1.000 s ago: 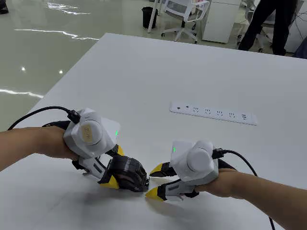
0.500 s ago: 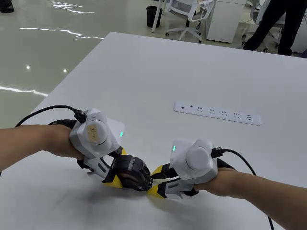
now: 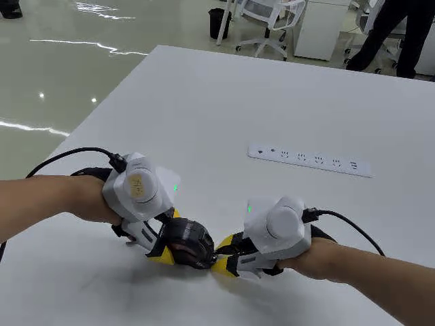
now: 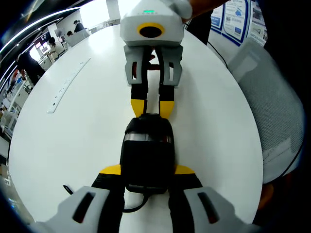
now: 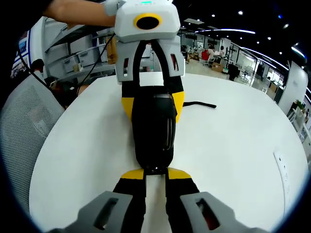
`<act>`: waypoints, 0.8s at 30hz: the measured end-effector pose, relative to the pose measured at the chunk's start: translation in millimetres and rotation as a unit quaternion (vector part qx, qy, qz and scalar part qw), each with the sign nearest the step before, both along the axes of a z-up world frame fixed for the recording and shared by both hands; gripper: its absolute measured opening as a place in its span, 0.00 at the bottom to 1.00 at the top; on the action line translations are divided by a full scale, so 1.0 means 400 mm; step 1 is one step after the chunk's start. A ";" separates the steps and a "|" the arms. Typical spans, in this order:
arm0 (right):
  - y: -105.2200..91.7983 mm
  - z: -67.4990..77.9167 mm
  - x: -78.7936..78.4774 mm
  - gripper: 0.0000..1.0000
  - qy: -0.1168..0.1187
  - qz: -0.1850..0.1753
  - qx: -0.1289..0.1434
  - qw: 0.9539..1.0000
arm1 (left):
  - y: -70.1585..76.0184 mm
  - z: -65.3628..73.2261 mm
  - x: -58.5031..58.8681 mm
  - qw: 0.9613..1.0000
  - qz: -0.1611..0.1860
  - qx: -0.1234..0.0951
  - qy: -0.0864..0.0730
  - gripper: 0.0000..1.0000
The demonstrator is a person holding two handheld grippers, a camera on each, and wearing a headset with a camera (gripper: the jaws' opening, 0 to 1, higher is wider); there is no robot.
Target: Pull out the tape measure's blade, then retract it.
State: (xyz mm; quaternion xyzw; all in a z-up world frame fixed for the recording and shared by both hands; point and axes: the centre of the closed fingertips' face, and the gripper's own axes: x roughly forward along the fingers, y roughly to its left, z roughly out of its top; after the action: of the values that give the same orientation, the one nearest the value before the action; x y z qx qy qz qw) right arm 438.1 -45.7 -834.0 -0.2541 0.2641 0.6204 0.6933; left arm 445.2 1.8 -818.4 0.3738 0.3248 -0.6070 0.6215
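Glossy office floor point(image 3: 61, 75) is shining well behind the tape measure point(image 3: 185, 242), and office chairs point(image 3: 266, 19) are standing back there too. I am watching the wide white table point(image 3: 272, 102) carrying the tape measure close to its near edge. Lying flat well beyond the tape measure and off to its right is a white power strip point(image 3: 310, 160).

My left gripper point(image 4: 147, 170) is reaching in from the tape measure's left. Its 2 yellow-tipped jaws are clamping the black case, 1 on each flat side. My right gripper point(image 5: 156, 174) is facing it from the tape measure's other end. Those 2 jaws are squeezing almost together right at the mouth of the case, pinching the small tab point(image 5: 155, 169) there. The case is resting low on the table between the 2 grippers. No stretch of blade is showing outside the case. A thin black strap point(image 5: 199, 104) is trailing onto the table from the tape measure's rear.
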 end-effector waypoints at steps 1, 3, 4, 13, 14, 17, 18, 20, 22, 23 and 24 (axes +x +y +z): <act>0.001 0.000 0.001 0.14 0.001 0.000 -0.001 1.000 | 0.000 0.000 0.000 1.000 0.002 -0.001 0.002 0.30; 0.001 -0.001 -0.001 0.13 0.000 0.003 -0.003 1.000 | 0.000 -0.001 0.000 1.000 0.002 0.000 0.002 0.29; 0.001 0.000 -0.001 0.13 -0.001 0.006 -0.003 1.000 | 0.000 -0.001 0.000 1.000 0.001 0.001 0.002 0.29; 0.000 -0.001 0.000 0.13 -0.004 0.015 -0.007 1.000 | 0.001 -0.002 0.000 1.000 0.004 0.006 0.005 0.29; 0.000 0.000 0.000 0.13 -0.005 0.016 -0.007 1.000 | 0.001 -0.002 0.000 1.000 0.005 0.006 0.005 0.29; 0.000 0.004 0.001 0.13 -0.005 0.019 -0.007 1.000 | 0.004 -0.003 0.000 1.000 0.008 0.007 0.008 0.29; 0.000 0.006 0.002 0.13 -0.005 0.020 -0.006 1.000 | 0.005 -0.002 0.000 1.000 0.009 0.007 0.009 0.29; 0.001 0.009 0.001 0.13 -0.003 0.019 -0.004 1.000 | 0.007 -0.002 0.000 1.000 0.009 0.008 0.009 0.29; 0.002 0.009 0.002 0.13 -0.004 0.020 -0.005 1.000 | 0.009 -0.003 0.001 1.000 0.011 0.008 0.010 0.29; 0.002 0.009 0.002 0.13 -0.004 0.020 -0.006 1.000 | 0.008 -0.003 0.001 1.000 0.012 0.007 0.011 0.29; 0.002 0.008 0.002 0.13 -0.005 0.021 -0.006 1.000 | 0.008 -0.003 0.000 1.000 0.012 0.007 0.011 0.29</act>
State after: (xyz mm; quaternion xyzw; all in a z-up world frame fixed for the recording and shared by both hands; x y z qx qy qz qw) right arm 438.9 -44.8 -830.7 -0.2662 0.2592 0.6319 0.6801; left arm 445.4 5.0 -819.6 0.3674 0.3409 -0.6012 0.6224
